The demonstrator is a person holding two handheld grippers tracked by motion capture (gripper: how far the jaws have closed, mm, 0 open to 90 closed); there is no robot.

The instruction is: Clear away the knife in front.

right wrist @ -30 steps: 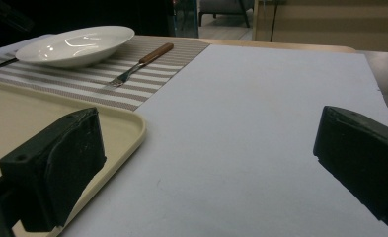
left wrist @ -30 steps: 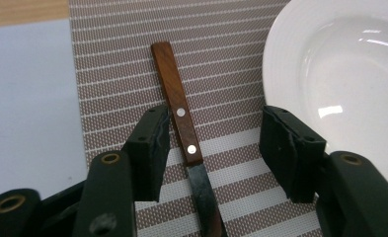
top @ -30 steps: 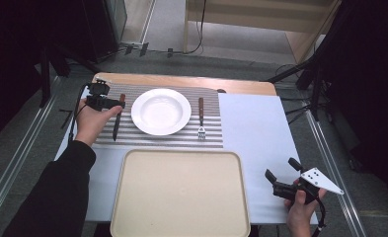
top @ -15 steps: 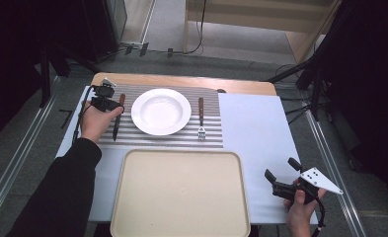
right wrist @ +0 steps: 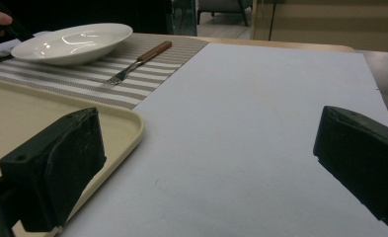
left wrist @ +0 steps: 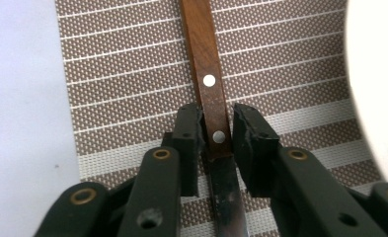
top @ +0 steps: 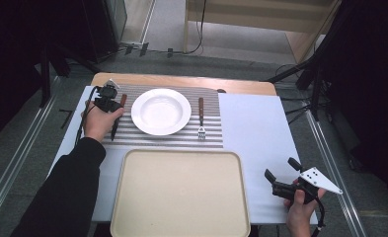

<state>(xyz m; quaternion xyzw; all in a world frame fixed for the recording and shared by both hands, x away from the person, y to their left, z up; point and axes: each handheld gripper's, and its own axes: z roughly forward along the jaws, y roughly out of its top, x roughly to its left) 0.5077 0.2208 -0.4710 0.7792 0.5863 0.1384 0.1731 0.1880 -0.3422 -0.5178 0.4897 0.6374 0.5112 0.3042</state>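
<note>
A knife [left wrist: 206,64] with a brown riveted handle and a dark blade lies on the striped placemat [left wrist: 132,74], left of the white plate [top: 161,111]. My left gripper [left wrist: 216,131] points down over it with its pads on either side of the handle's blade end. The jaws have just been closing; a thin gap still shows at the right pad. In the high view this gripper [top: 111,106] covers the handle and the blade [top: 114,129] sticks out toward me. A fork [top: 200,118] lies right of the plate. My right gripper [top: 281,168] rests open over the white table near the front right corner.
A large beige tray [top: 181,197] sits in front of the placemat; its corner [right wrist: 127,123] is close to the left jaw in the right gripper view. White table surface [right wrist: 260,108] stretches to the right of the mat. A wooden strip runs along the far edge.
My left hand has shifted slightly right and down onto the knife handle, and its jaws have drawn in around it. The right hand has not moved.
</note>
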